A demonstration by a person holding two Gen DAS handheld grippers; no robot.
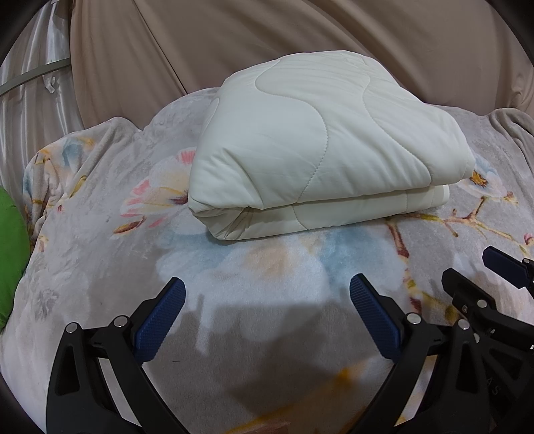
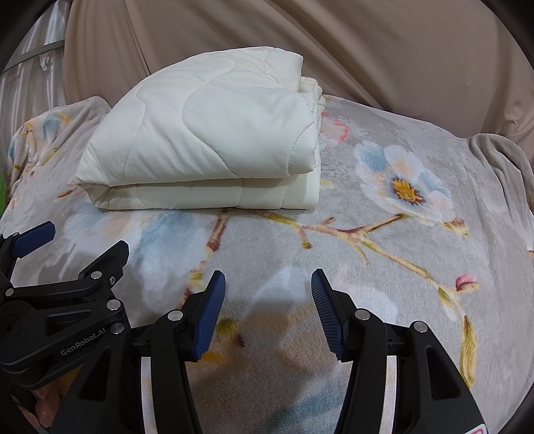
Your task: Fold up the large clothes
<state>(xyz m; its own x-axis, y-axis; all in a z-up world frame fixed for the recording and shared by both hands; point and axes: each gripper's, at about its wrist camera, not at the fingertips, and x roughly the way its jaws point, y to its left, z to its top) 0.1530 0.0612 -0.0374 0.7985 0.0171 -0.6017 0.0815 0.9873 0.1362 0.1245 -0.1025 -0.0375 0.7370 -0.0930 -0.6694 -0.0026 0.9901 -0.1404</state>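
Note:
A cream-white quilted comforter point(image 1: 320, 147) lies folded into a thick rectangular bundle on the floral fleece blanket point(image 1: 100, 253). It also shows in the right wrist view point(image 2: 207, 143), with stacked layers along its near edge. My left gripper point(image 1: 267, 293) is open and empty, hovering over the blanket in front of the bundle. My right gripper point(image 2: 267, 287) is open and empty, close beside the left one, also short of the bundle. The right gripper shows at the right edge of the left wrist view point(image 1: 474, 270). The left gripper shows at the left edge of the right wrist view point(image 2: 80, 240).
The grey floral blanket point(image 2: 383, 240) covers the whole surface. A beige curtain point(image 1: 300, 30) hangs behind it. A shiny silver drape point(image 1: 30, 80) with a rail is at the far left. A green object point(image 1: 10, 247) sits at the left edge.

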